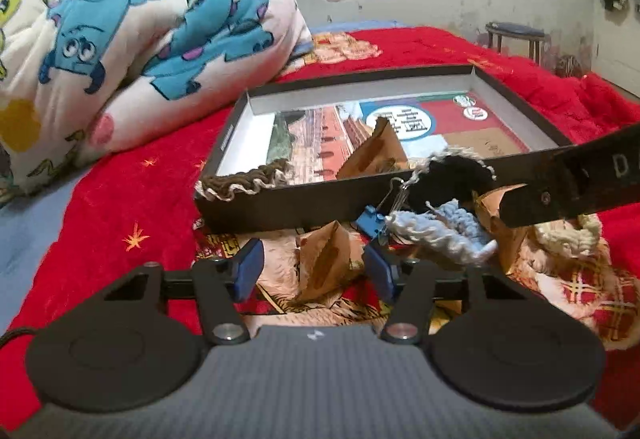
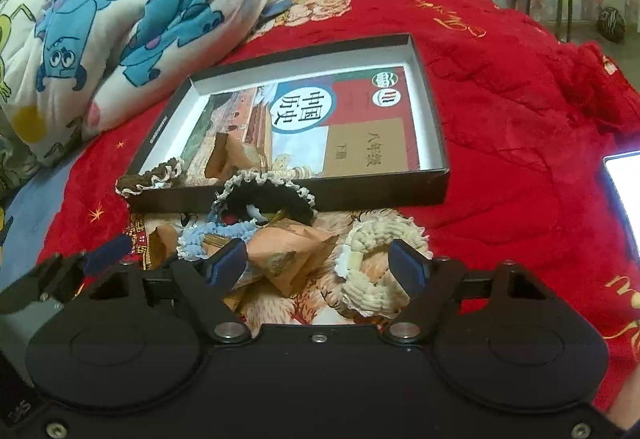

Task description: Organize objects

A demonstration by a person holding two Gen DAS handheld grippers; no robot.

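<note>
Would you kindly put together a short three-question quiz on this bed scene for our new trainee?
1. True or false: the book lies inside the shallow box.
2. Which knitted piece hangs over the box's near left corner? A) brown scrunchie B) cream scrunchie C) light blue scrunchie
3. Name the thing lying on the bedspread between the open fingers of the left gripper.

Key
1. True.
2. A. The cream one and the light blue one lie on the bedspread in front of the box.
3. A brown paper packet; the pads do not press on it.
</note>
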